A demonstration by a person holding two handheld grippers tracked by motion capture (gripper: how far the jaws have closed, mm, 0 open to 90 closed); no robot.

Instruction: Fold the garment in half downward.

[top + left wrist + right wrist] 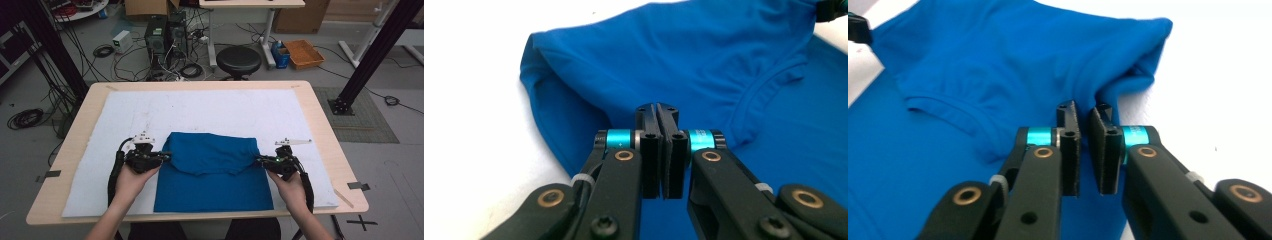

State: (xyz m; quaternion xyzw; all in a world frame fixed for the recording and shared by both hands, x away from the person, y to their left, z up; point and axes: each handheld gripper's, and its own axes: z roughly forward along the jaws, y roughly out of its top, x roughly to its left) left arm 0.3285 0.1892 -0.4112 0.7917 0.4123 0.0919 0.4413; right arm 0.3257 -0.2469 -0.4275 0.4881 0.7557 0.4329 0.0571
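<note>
A: Start with the surface (320, 120) — what lies on it?

B: A white mat (210, 107) covers most of it, and a blue T-shirt (212, 187) lies at the middle of the near edge, its upper part folded down toward the person so the fold runs side to side.

A: And the hands?

B: The left gripper (167, 155) sits at the left end of that fold, the right gripper (259, 159) at the right end, each pointing inward.

A: Fingers?

B: On the left, the fingers (650, 155) are pressed together, apparently pinching the shirt's edge. On the right, the fingers (1108, 155) stand a narrow gap apart over the cloth; whether they grip it I cannot tell.

A: So what matters next?

B: I'd judge both ends must travel together, across the fold's long axis.
</note>
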